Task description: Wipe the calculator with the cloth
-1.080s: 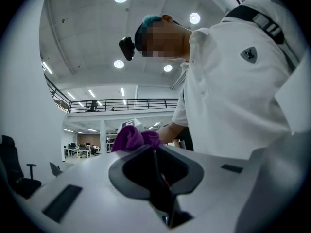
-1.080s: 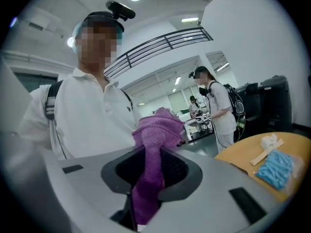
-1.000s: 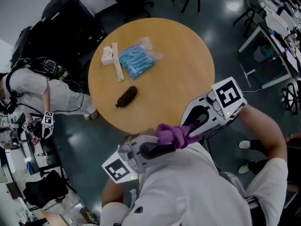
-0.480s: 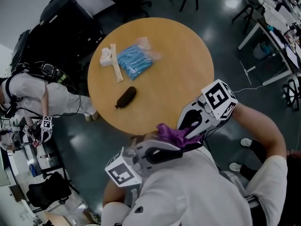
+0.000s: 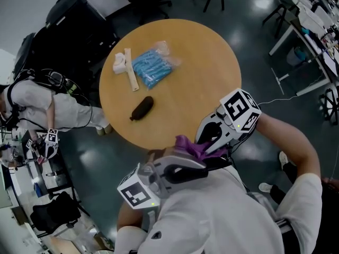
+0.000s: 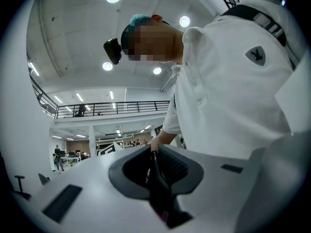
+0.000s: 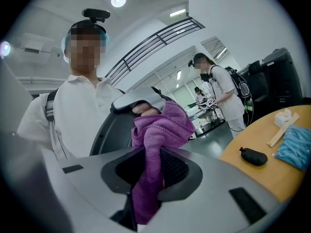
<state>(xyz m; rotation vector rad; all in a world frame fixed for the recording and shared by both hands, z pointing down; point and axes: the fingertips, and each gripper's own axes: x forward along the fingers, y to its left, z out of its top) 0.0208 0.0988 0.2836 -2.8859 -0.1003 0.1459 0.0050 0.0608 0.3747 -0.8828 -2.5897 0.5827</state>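
My right gripper [image 5: 205,146] is shut on a purple cloth [image 5: 189,144], close to my chest at the near edge of the round table [image 5: 212,62]. In the right gripper view the cloth [image 7: 163,123] rises from between the jaws and bunches against the front of the other gripper. My left gripper [image 5: 189,168] points right toward it and is shut on a thin dark flat thing [image 5: 184,174], apparently the calculator. In the left gripper view it shows edge-on [image 6: 158,183] between the pads, so its face is hidden.
On the table lie a black pouch [image 5: 142,108], a blue plastic bag [image 5: 152,69], a wooden stick [image 5: 130,74] and a white item [image 5: 121,62]. Another person [image 5: 47,102] stands left of the table beside a black case [image 5: 79,25]. Desks and chairs stand at the right.
The right gripper has shifted left and closer to the left gripper, and the cloth is now bunched tighter between them. Both grips are unchanged.
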